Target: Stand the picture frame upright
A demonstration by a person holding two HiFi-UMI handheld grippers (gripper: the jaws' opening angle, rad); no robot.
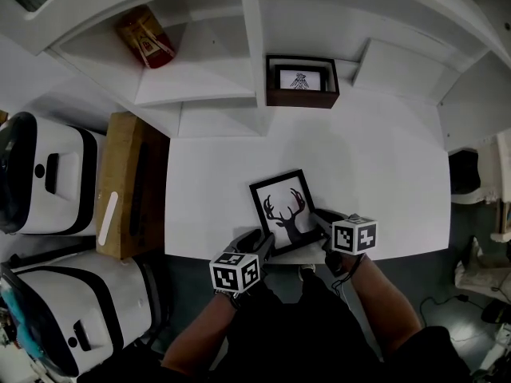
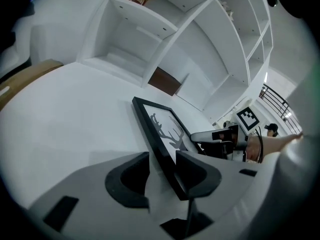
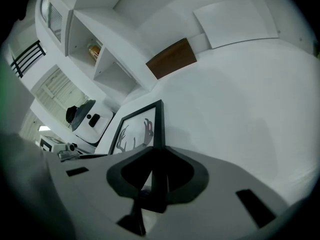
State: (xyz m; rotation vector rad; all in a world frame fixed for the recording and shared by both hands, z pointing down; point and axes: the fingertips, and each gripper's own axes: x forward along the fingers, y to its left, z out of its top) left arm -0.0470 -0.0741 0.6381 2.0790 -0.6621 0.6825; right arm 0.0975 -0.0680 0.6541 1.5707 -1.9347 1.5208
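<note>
Fingers [image 3: 187,173] of the right gripper [image 3: 159,156] are clenched on the thin black edge of the picture frame [image 3: 135,129]. Those of the left gripper [image 2: 162,156] are released and stand apart, with the frame's opposite lower corner running between them and a gap showing on one side. Only the two gripper views make these grips plain. In the head view the fingers are small and half hidden behind the marker cubes. That view alone shows the whole layout: the frame sits at the near edge of the white desk [image 1: 359,166], just in front of the person, tipped up at a slant with a gripper at each lower corner. Whether its bottom edge rests on the desk cannot be told. At the back of the desk stands a white shelf unit [image 1: 207,54]; a dark brown frame [image 1: 302,80] stands in one open bay, and a red-and-gold packet [image 1: 146,36] lies in another. A tan box [image 1: 128,186] is just beside the desk's left side, next to white machines [image 1: 44,174] with black panels on a dark grey floor. The left gripper view adds a black railing [image 2: 277,98] far off. The desk top is smooth and matte; the frame is a slim rectangular black moulding around a dark antlered silhouette on white.
</note>
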